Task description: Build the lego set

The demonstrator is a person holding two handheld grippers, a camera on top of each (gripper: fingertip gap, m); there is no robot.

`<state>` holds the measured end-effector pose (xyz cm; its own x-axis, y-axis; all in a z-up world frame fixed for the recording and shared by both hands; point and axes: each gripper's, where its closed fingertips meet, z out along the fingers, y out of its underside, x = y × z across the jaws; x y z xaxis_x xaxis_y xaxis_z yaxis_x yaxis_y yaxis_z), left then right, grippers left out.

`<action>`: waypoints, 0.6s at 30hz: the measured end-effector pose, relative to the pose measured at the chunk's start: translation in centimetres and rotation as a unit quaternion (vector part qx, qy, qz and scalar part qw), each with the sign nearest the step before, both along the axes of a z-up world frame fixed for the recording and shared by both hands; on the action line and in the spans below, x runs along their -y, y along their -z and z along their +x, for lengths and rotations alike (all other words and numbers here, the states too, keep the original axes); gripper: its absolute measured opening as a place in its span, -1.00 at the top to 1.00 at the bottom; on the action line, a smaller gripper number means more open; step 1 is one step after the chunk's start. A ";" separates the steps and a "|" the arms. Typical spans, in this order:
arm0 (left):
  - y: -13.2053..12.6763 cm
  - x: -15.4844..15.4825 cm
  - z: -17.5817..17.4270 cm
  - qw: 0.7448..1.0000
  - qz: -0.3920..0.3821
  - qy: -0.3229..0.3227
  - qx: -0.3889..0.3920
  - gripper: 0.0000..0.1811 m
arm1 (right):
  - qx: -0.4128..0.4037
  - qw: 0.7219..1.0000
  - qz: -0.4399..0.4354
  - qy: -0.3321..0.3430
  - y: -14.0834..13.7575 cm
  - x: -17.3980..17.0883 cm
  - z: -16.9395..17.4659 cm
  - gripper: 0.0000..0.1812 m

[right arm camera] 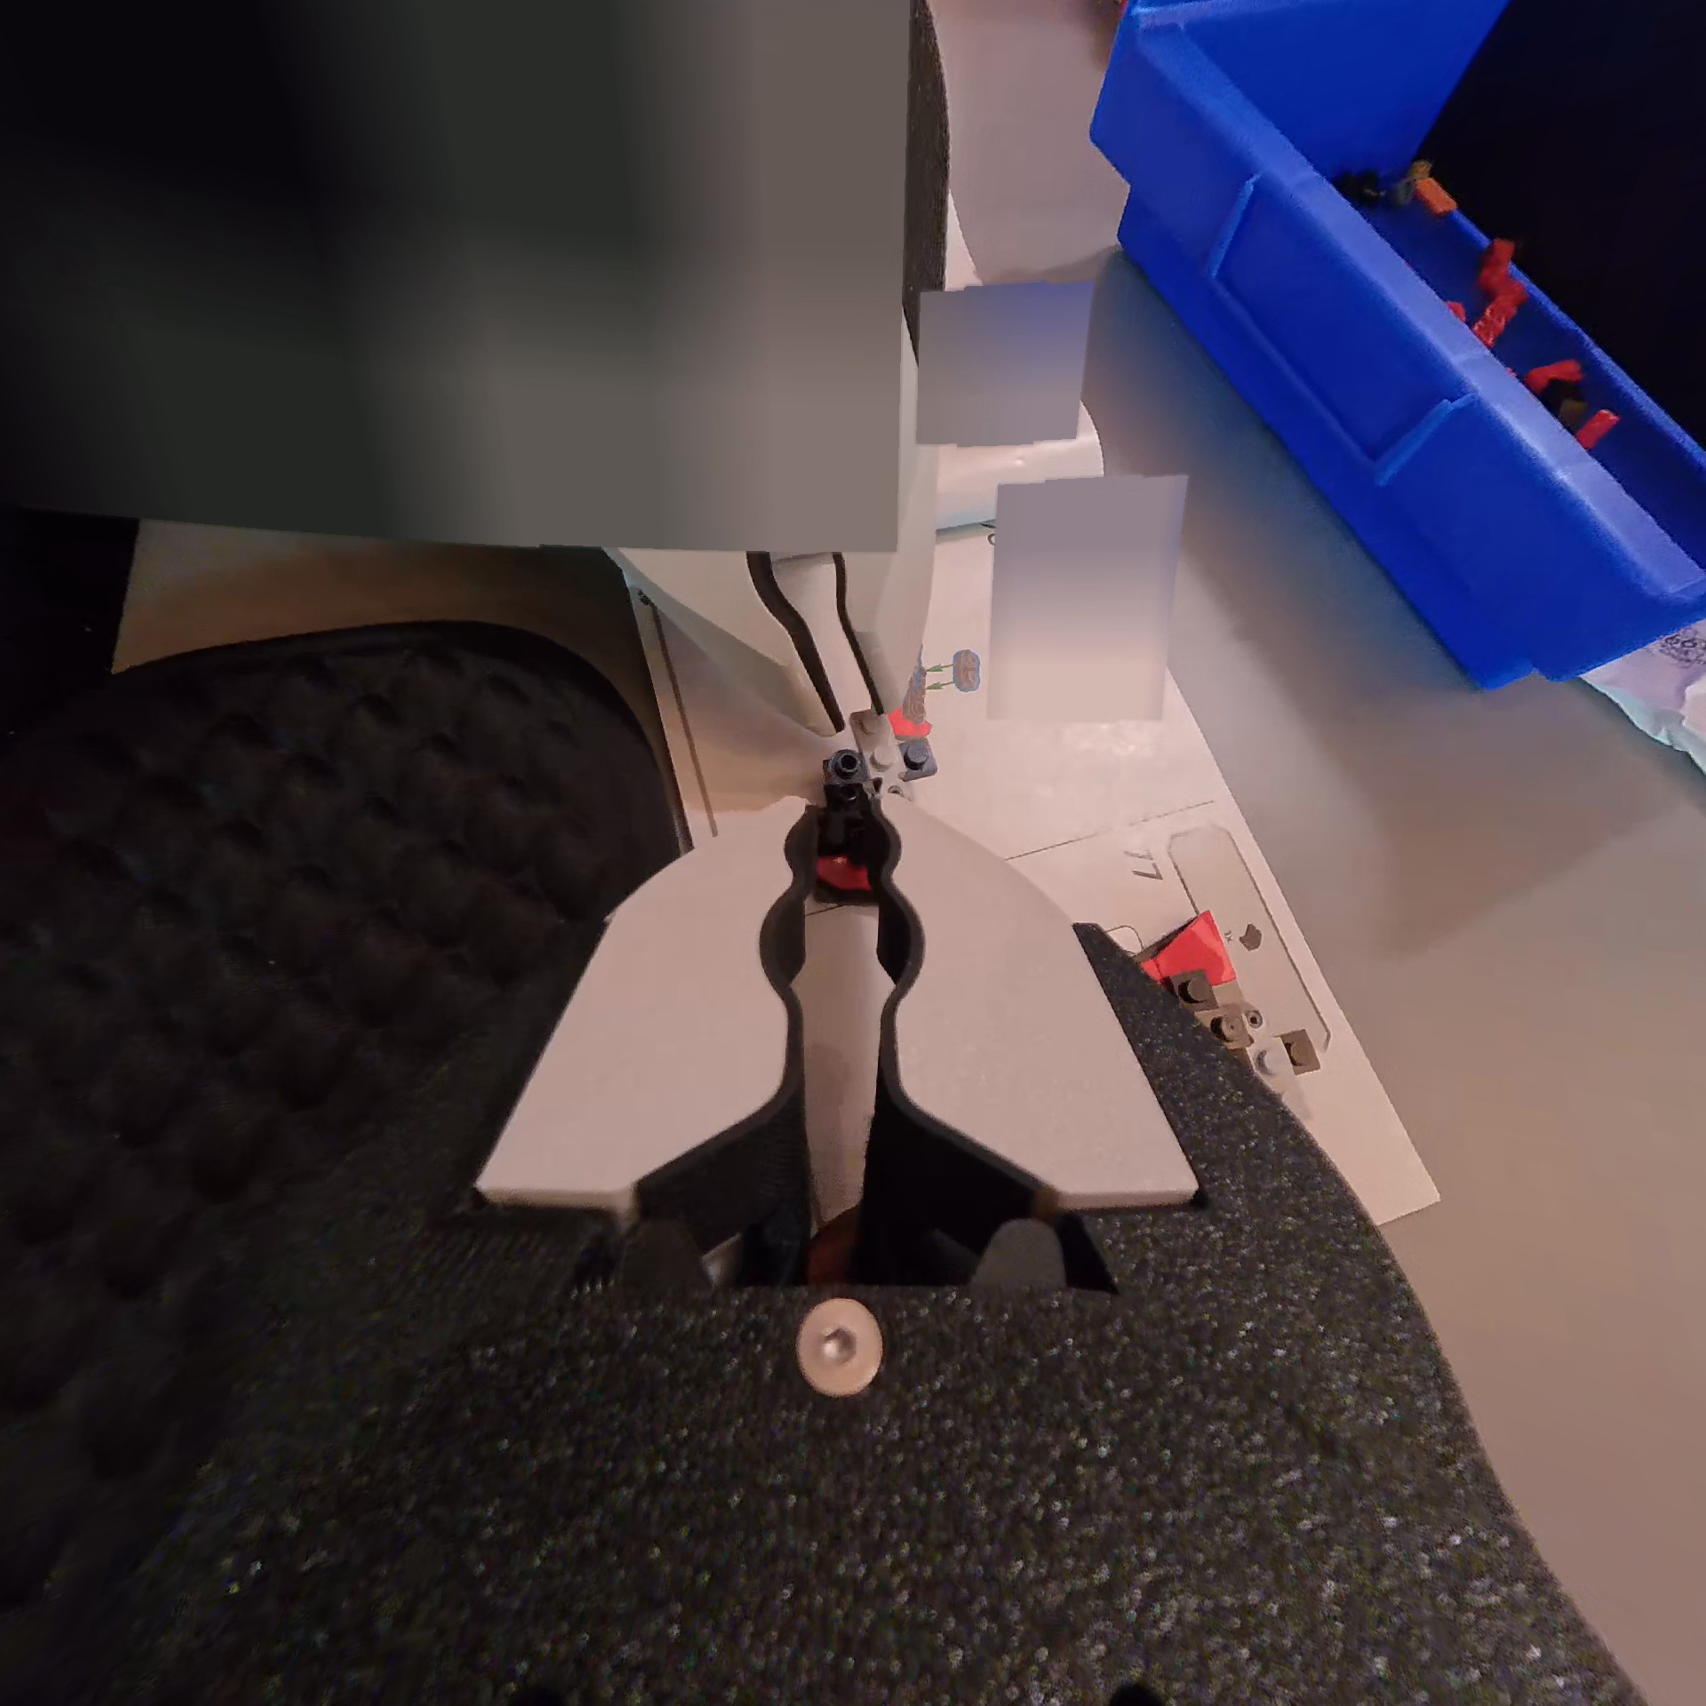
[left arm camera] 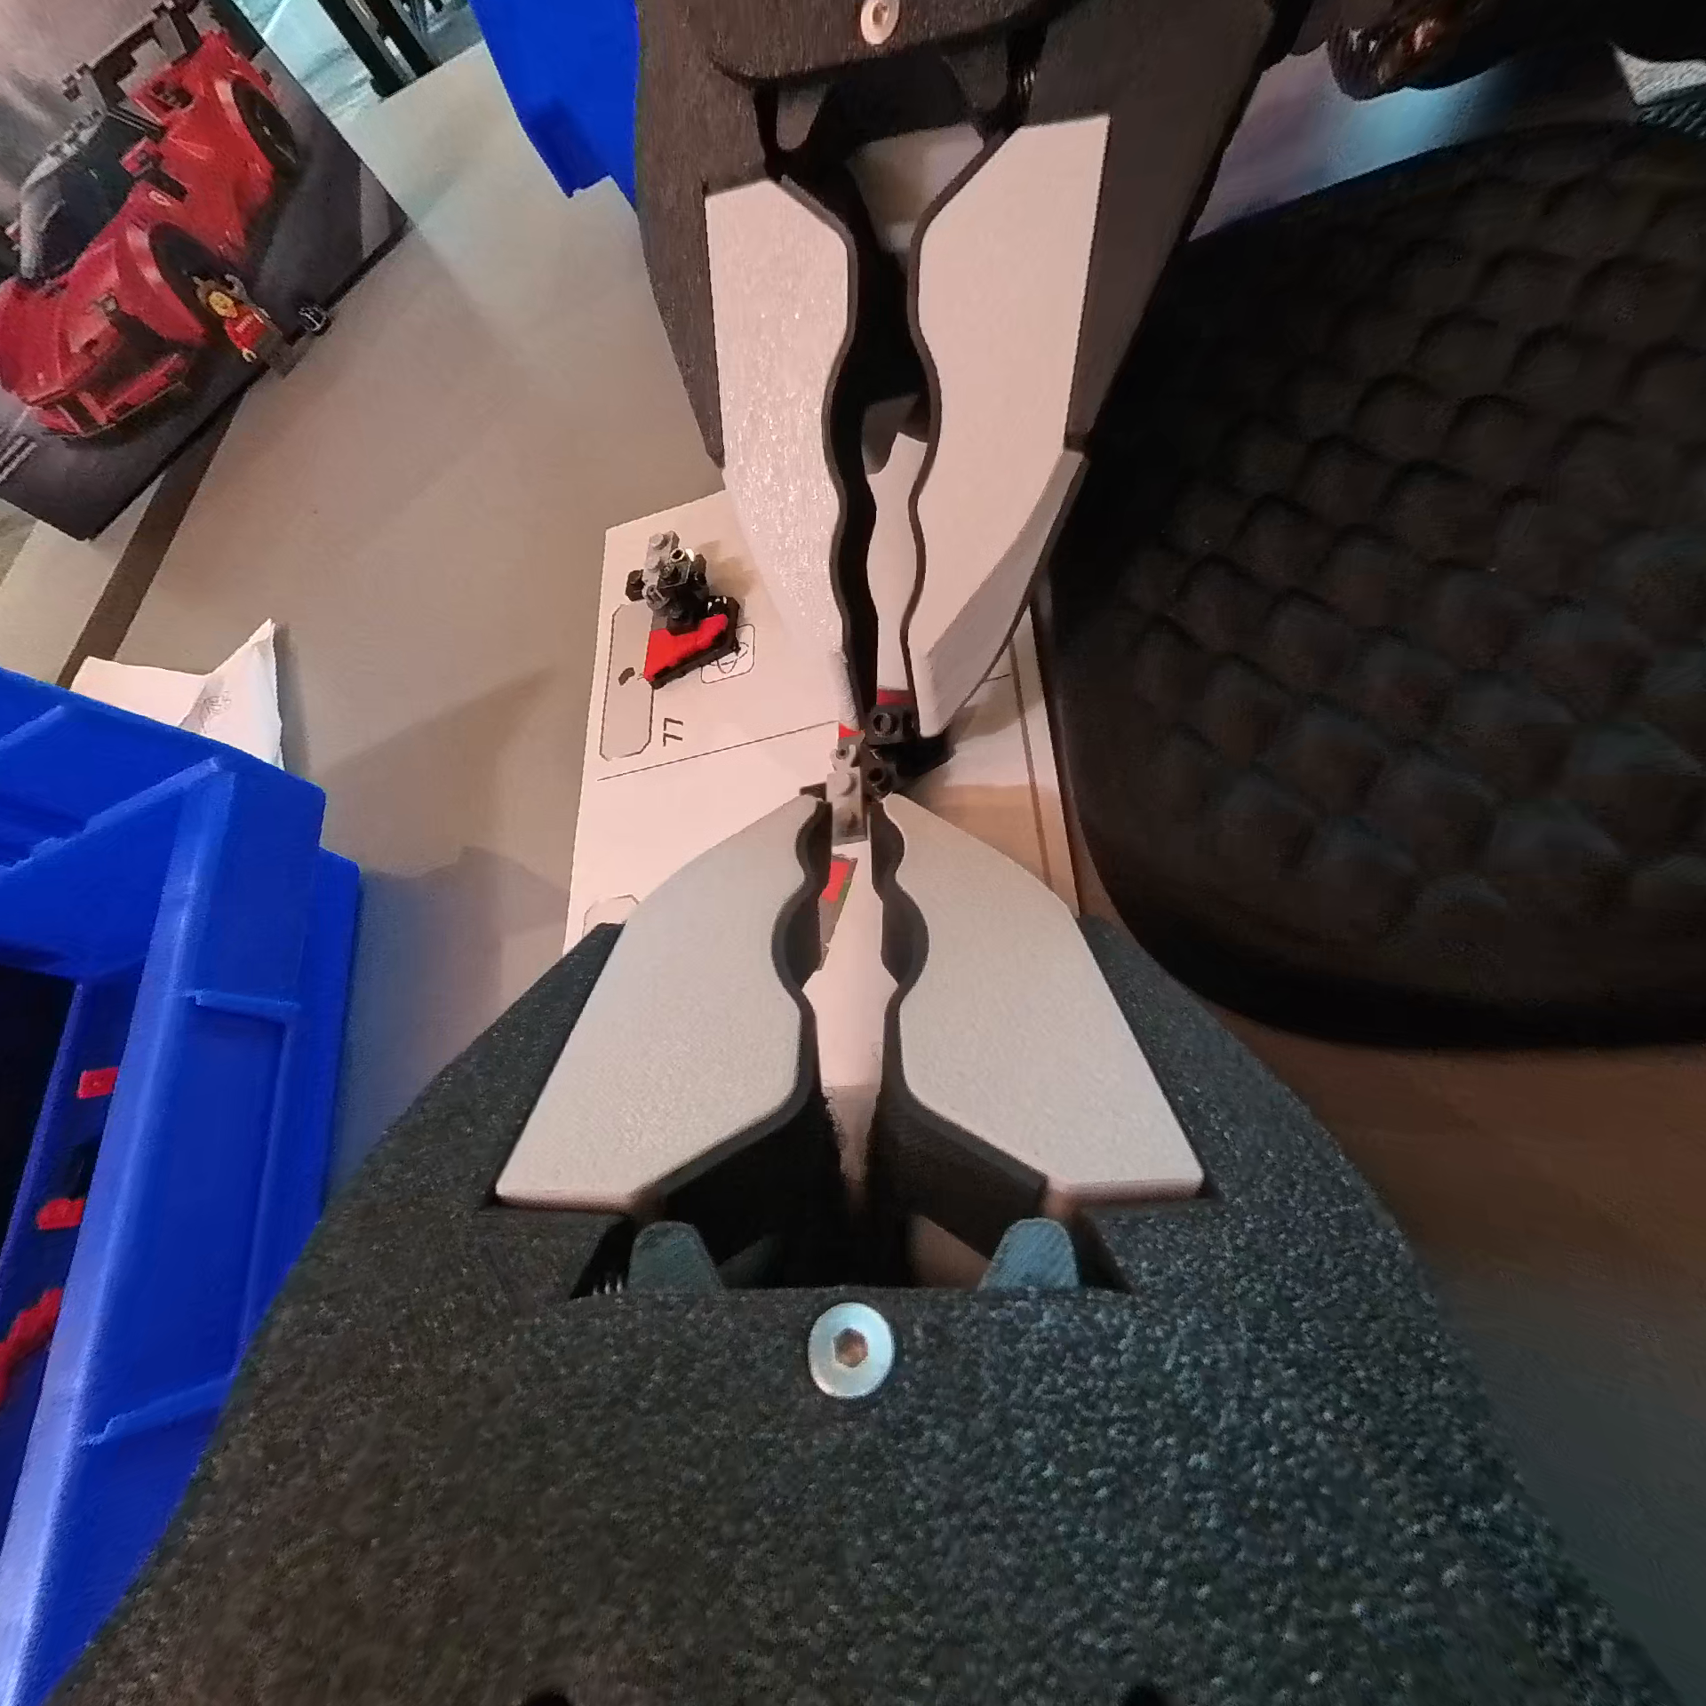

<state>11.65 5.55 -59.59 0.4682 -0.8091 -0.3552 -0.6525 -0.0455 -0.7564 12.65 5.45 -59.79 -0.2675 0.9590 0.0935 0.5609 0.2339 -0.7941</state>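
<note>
Left wrist view: I am clamping my left tongs (left arm camera: 842,822) on a small light-grey piece (left arm camera: 845,801), pinching it at the very tips. My right tongs (left arm camera: 888,711) are reaching in from the opposite side, tips closed on a small black assembly (left arm camera: 884,738), which is touching the grey piece. Both are hovering over the open instruction booklet (left arm camera: 702,794) that is lying on the desk (left arm camera: 415,554).

Right wrist view: I am gripping the black assembly (right arm camera: 845,785) between the tips of my right tongs (right arm camera: 845,817); a red part of it is sitting just inside the jaws. The grey piece (right arm camera: 877,743) is meeting it from the far side.

A second sub-assembly (left arm camera: 678,614), red, black and grey, is resting on the booklet page, apart from the tongs. A blue bin (right arm camera: 1385,351) holding loose red pieces is standing beside the booklet. The set's box (left arm camera: 157,249), showing a red car, is lying farther back. A dark textured pad (left arm camera: 1431,646) is bordering the booklet.
</note>
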 end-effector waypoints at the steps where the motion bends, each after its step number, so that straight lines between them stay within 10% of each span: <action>1: 0.0 0.0 0.0 1.000 -0.002 0.001 -0.001 0.92 | -0.002 1.000 0.003 0.000 0.0 0.0 -0.1 0.89; 18: 0.4 0.0 0.2 1.000 -0.011 0.008 -0.010 0.95 | -0.016 1.000 -0.002 0.010 0.1 -0.6 -0.6 0.86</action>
